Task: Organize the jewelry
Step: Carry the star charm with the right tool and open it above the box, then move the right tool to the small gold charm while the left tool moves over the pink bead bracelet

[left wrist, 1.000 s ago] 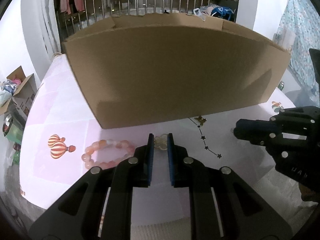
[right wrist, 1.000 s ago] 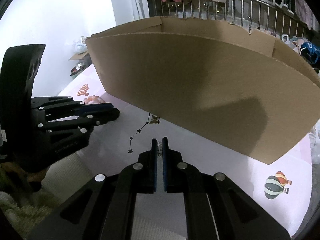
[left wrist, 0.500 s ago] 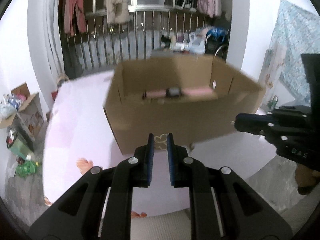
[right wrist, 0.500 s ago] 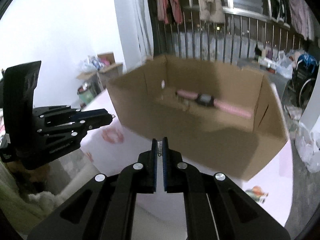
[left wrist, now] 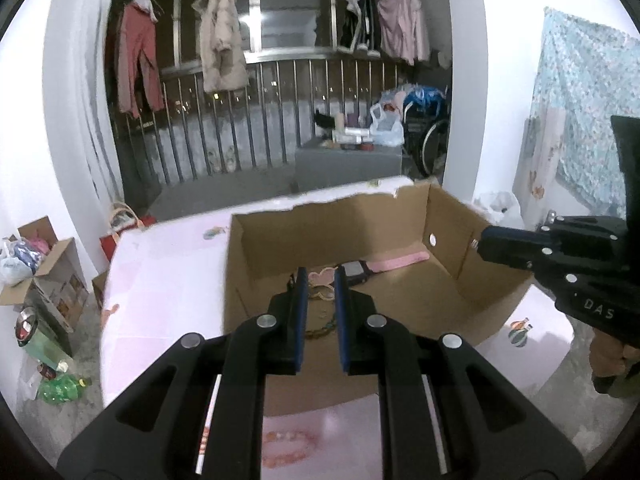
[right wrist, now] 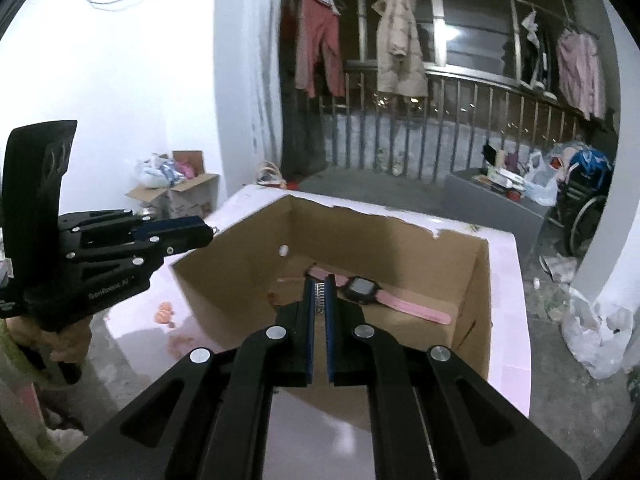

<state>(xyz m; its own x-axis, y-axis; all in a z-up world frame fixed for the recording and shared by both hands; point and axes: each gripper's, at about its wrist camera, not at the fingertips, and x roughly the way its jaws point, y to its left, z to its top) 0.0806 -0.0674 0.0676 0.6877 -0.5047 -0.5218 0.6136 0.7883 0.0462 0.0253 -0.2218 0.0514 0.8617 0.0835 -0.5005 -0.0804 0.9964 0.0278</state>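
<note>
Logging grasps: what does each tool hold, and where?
Left tool: a clover-shaped gold charm, pinched by its edges. Right tool: a small silver comb-like piece, between the pads.

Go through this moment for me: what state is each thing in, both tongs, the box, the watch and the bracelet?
Left tongs: shut on a pale butterfly clasp.
Right tongs: shut on a small silver chain piece.
Cardboard box: open-topped, upright on the pink table.
Pink watch: lying flat inside the box.
Pink bead bracelet: on the table, outside the box.
</note>
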